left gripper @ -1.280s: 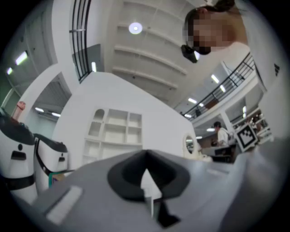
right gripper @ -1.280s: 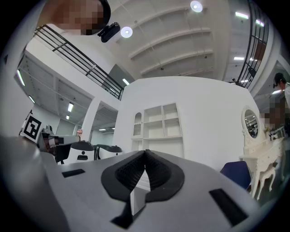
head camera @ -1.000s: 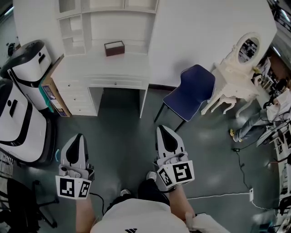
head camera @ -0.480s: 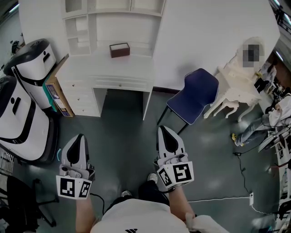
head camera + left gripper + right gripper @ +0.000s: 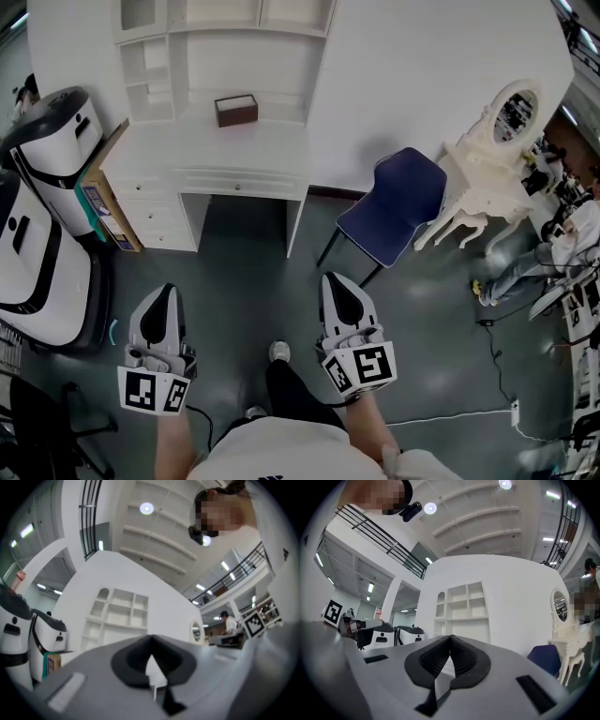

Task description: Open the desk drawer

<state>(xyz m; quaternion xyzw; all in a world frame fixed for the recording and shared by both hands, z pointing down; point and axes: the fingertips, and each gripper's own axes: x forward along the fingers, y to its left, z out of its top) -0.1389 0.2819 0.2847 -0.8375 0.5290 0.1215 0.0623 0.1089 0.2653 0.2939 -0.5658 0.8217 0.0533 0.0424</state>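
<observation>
Head view, looking steeply down. The white desk (image 5: 211, 150) stands against the wall at 12 o'clock, and its shelf unit (image 5: 225, 42) rises behind the tabletop. A small brown box (image 5: 235, 109) sits on the top.

The desk drawer (image 5: 239, 184) lies just under the tabletop edge, above the knee space. It is closed, and its small knob is at mid-front. Its long axis runs from 9 to 3 o'clock, and its front faces 6 o'clock, toward me. A stack of smaller drawers (image 5: 159, 211) fills the pedestal at its 9 o'clock end.

Open grey floor (image 5: 244, 272) separates me from the desk front. This lane is bounded at 9 o'clock by a cardboard box (image 5: 101, 199) leaning on the desk side and by two white-and-black machines (image 5: 42, 187). At 2 o'clock it is bounded by a blue chair (image 5: 394, 202), with a white vanity table (image 5: 483, 183) beyond it. A white cable (image 5: 450, 408) runs across the floor at 4 o'clock.

I hold the left gripper (image 5: 165, 298) and the right gripper (image 5: 337, 285) side by side, well short of the desk, both pointing to 12 o'clock. In each gripper view the jaws are pressed together at the tips with nothing between them.
</observation>
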